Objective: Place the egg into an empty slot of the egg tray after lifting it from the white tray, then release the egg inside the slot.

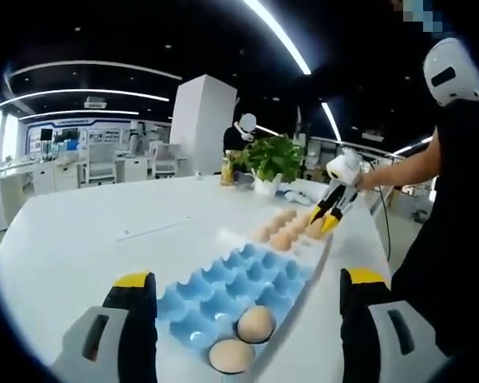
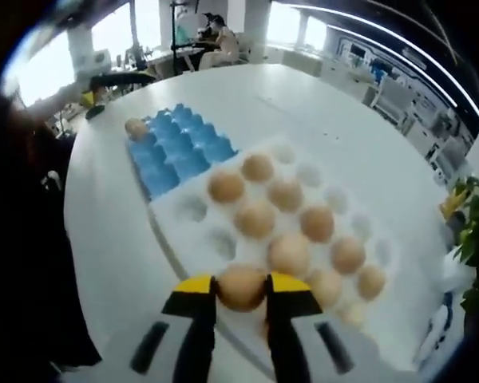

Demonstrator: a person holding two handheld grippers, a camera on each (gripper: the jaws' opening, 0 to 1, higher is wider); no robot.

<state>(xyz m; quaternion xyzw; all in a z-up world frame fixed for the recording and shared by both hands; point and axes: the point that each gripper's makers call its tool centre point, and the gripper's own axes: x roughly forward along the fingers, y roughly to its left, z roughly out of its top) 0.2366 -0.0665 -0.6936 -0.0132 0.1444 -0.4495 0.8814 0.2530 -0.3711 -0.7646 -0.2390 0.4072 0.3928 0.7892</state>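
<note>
A brown egg point(image 2: 241, 287) sat pinched over the white tray point(image 2: 193, 209), with the blue egg tray point(image 2: 180, 152) touching it, mostly empty.

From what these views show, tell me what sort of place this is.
Probably an open-plan office or lab showroom: a large white table carries the egg trays, rows of white desks and chairs fill the background, and long ceiling strip lights run overhead, with a potted plant as decor.

Both tongs are black with bright yellow tips. The left tongs point(image 1: 247, 319) have thick black arms with grey, slotted blocks on their outer sides. The right tongs point(image 2: 241, 297) have slim black arms flanked by pale grey plates with dark slots, and a white body. The person point(image 1: 455, 239) wears black clothing.
</note>
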